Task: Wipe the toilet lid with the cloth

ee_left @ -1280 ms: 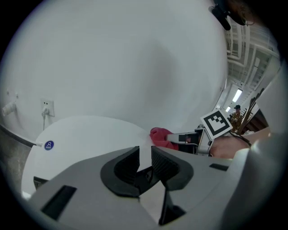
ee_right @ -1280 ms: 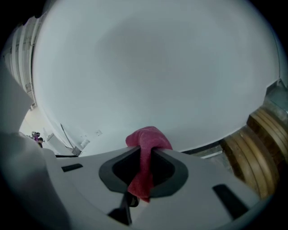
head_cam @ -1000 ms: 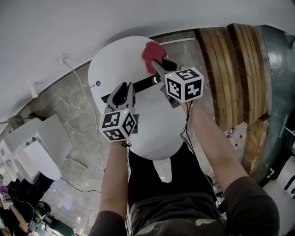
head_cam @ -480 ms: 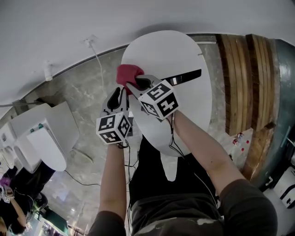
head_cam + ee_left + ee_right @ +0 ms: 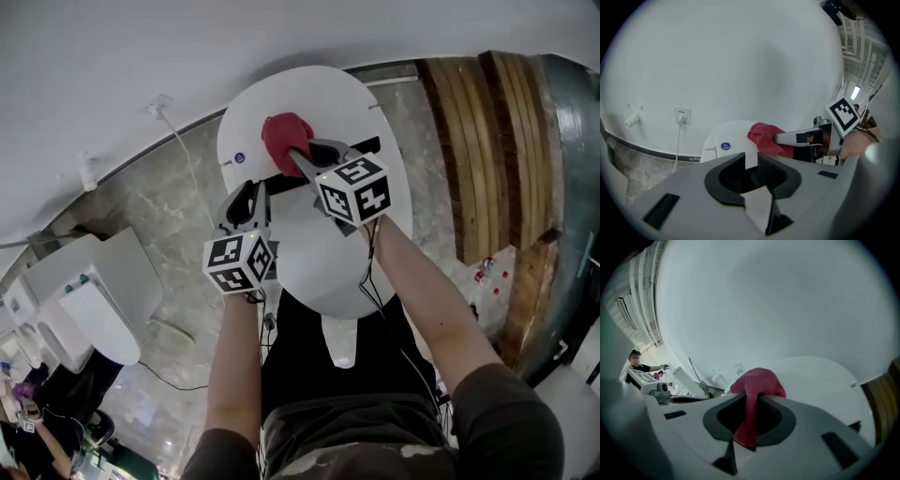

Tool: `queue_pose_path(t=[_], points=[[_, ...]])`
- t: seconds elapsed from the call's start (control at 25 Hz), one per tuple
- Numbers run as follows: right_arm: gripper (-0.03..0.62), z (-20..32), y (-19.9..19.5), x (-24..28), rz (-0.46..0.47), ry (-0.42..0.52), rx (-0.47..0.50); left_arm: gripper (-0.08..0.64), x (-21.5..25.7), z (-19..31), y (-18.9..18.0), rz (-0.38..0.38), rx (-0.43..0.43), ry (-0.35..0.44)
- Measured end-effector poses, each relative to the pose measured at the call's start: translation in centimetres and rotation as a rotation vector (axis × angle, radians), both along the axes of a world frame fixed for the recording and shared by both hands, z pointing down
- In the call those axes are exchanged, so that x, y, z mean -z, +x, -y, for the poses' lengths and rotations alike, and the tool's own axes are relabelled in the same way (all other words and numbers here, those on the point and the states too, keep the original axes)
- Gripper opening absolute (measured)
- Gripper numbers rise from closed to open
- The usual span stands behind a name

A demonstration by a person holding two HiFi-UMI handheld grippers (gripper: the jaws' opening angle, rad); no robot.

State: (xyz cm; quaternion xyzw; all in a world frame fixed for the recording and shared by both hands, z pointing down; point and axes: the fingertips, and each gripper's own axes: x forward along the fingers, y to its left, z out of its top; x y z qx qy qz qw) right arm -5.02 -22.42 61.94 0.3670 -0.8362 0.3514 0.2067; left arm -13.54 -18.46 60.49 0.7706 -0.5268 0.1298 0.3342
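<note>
Marble floor [image 5: 141, 216] lies below as my right gripper [image 5: 298, 155] keeps its fingers clamped on the red cloth [image 5: 284, 131], which sits on the white toilet lid [image 5: 319, 94] near its back. My left gripper [image 5: 251, 192] hovers just beside it at the lid's left edge, fingers slightly apart and empty.

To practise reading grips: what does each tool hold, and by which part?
The right tool pinches the red cloth by a bunched fold, its bulk bulging past the tips. The left tool holds nothing.
</note>
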Motion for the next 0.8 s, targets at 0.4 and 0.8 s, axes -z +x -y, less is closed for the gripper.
queue_pose_path(t=[0.4,0.8], points=[[0.049,0.7,19.3,-1.7,-0.021,-0.038,-0.206,0.092,0.2,-1.4,12.4,-0.009,-0.014,-0.006],[0.049,-3.0,18.7,-0.2,0.031,0.004,0.050,0.092,0.1,-5.2,15.1,-0.025,0.135,-0.022]])
